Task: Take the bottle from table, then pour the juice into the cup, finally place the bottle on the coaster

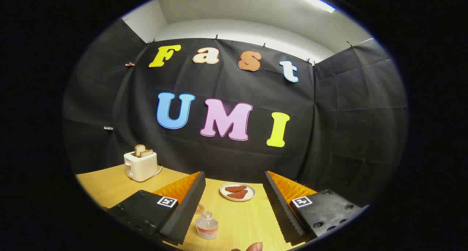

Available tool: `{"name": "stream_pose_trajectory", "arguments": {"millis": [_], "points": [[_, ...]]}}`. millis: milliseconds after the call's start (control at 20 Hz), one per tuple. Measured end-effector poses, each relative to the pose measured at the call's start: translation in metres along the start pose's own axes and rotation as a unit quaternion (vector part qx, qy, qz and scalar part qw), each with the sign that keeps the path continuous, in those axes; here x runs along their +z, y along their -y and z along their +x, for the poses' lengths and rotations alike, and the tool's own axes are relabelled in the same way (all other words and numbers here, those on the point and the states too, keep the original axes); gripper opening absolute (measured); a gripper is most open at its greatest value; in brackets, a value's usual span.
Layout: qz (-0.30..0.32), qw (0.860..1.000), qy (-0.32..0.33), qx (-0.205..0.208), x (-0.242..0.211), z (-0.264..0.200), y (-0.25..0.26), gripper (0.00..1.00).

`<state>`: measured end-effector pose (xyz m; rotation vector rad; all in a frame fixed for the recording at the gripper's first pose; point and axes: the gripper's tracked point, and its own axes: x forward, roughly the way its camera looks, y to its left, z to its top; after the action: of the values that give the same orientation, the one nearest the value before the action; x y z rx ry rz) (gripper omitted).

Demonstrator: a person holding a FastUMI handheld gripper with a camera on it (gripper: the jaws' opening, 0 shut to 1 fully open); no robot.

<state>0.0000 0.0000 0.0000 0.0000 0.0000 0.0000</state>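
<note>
Nearest, at the lower rim of the scene: a fingertip (255, 246) poking up over the yellow wooden table (245, 221). Just beyond, a small clear bottle (207, 225), upright on the table, uncapped, with a little pale liquid low inside and a label band around its body. Standing between the two fingers of the gripper (234, 192), closer to the left finger, untouched by either. Fingers spread wide apart, released, gripping nothing. Behind the bottle, right beside the left finger's inner face, a round patterned coaster (199, 208), partly hidden by that finger. Farther ahead, beyond the fingertips and roughly midway between them, a white plate (237, 191) carrying two brown pieces of food. Off to the left and farther back, a cream toaster (140, 166) on the table with toast slices (142, 150) sticking out of its top and a cord trailing to its right. Behind everything, the black cloth wall (347, 126), with a pale ceiling above.
</note>
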Motion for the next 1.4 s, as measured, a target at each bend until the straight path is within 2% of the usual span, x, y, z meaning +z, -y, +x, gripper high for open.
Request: {"name": "stream_pose_trajectory", "arguments": {"millis": [1000,1400], "points": [[0.006,1.0,0.018,0.016,0.002,-0.023,-0.014,0.97],[0.019,0.999,0.001,0.039,-0.055,-0.022,-0.036,0.97]]}}
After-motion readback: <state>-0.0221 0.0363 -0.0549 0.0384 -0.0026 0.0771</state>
